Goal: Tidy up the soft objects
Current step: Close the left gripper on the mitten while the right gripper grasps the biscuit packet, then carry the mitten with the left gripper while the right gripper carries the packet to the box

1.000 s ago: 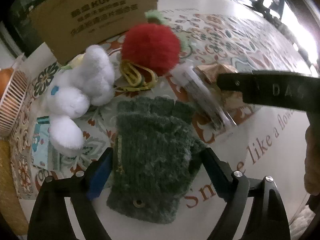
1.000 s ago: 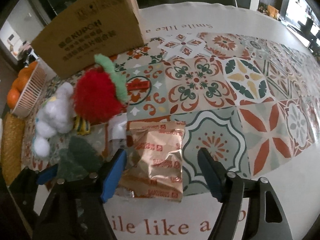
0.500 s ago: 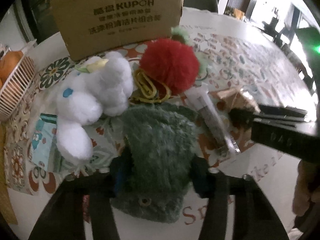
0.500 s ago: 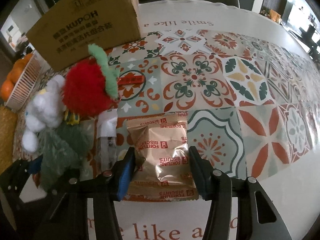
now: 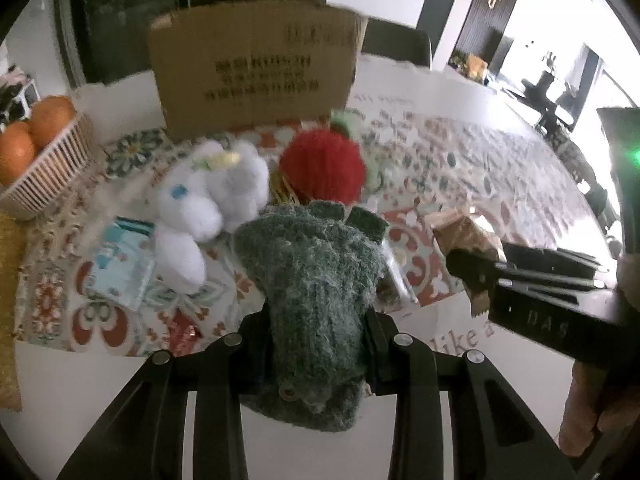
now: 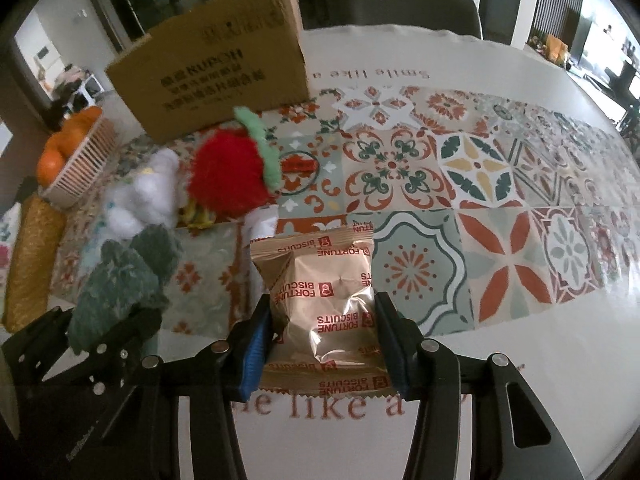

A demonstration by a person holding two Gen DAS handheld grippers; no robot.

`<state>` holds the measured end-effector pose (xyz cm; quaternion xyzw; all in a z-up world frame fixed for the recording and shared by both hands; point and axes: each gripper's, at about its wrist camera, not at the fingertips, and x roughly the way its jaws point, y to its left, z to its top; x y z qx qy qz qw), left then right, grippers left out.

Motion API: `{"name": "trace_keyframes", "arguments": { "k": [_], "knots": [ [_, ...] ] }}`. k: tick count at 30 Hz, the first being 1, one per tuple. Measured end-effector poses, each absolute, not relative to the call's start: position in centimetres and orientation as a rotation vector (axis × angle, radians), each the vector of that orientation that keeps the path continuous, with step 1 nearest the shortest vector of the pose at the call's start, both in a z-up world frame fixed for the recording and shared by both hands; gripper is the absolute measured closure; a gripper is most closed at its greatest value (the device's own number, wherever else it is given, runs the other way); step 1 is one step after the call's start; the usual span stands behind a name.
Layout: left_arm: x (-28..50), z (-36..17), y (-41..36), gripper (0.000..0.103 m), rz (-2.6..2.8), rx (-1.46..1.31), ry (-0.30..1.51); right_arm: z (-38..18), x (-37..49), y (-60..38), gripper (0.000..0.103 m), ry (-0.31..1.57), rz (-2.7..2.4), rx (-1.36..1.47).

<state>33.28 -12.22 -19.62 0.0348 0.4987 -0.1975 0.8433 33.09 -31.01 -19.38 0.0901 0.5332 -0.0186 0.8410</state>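
Note:
My left gripper (image 5: 318, 344) is shut on a green knitted glove (image 5: 316, 280) and holds it above the table; the glove also shows in the right wrist view (image 6: 120, 280). My right gripper (image 6: 322, 336) is shut on a gold Fortune Biscuits packet (image 6: 324, 300), lifted off the table. A white plush toy (image 5: 208, 200) and a red fuzzy plush with a green stem (image 5: 324, 168) lie beyond on the patterned mat. A cardboard box (image 5: 252, 68) stands behind them.
A basket of oranges (image 5: 36, 160) is at the far left. A small blue packet (image 5: 124, 264) lies left of the white plush. A clear tube (image 6: 260, 224) lies by the biscuit packet. A yellow woven mat (image 6: 32, 256) is at the left edge.
Both grippers closed from open, the left on the glove and the right on the biscuit packet. Both have since risen off the table with their loads.

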Motion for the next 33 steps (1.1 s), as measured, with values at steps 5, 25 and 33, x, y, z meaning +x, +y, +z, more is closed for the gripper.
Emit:
{"name": "trace_keyframes", "arguments": {
  "k": [5, 25, 33],
  "knots": [
    [32.5, -16.6, -11.9, 0.068, -0.384, 0.061, 0.990, -16.7, 32.1, -30.5, 0.053, 1.071, -0.024, 0.195],
    [33.8, -6.6, -9.8, 0.068, -0.325, 0.056, 0.759, -7.0, 34.0, -28.1, 0.053, 0.801, 0.042, 0.193],
    [36.5, -3.8, -9.3, 0.068, -0.276, 0.091, 0.705, -5.2, 37.6, -27.8, 0.053, 0.770, 0.060, 0.210]
  ]
}}
